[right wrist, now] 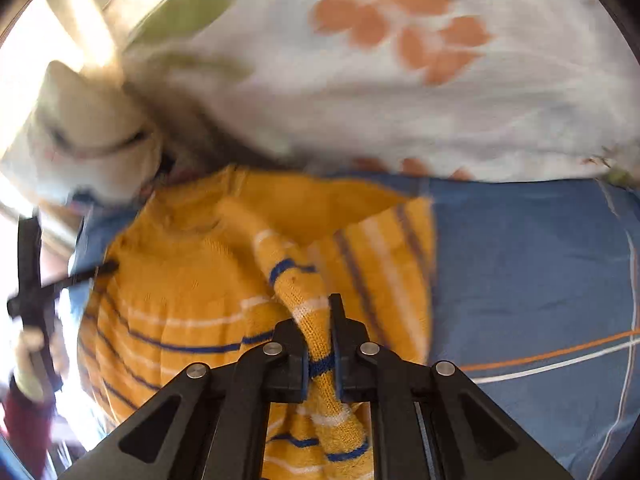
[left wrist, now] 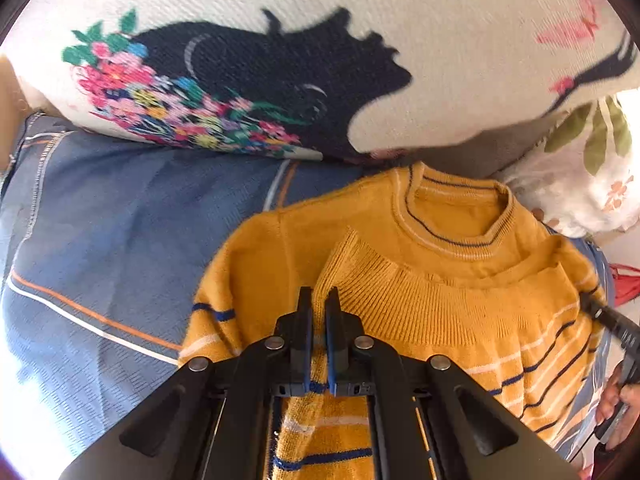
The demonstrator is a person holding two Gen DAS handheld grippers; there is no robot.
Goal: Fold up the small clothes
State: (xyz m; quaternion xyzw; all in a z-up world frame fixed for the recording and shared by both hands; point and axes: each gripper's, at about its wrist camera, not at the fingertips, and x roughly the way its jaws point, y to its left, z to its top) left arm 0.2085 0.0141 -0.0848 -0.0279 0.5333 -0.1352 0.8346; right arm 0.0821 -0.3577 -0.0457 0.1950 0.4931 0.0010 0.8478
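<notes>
A small mustard-yellow knit sweater [left wrist: 400,264] with blue and white stripes lies on a blue bedsheet [left wrist: 120,240], collar toward the pillows. Its ribbed bottom hem is folded up over the chest. My left gripper [left wrist: 319,300] is shut on the sweater's fabric near the hem's left corner. In the right wrist view the sweater [right wrist: 180,280] is bunched, and my right gripper [right wrist: 318,308] is shut on a striped fold of it that runs between the fingers. The other gripper shows at each view's edge [left wrist: 616,324].
A white pillow [left wrist: 280,60] with a dark silhouette and flower print lies behind the sweater. A white floral pillow [right wrist: 400,80] sits at the right. The blue sheet [right wrist: 540,280] with orange and white lines spreads to both sides. The right wrist view is blurred.
</notes>
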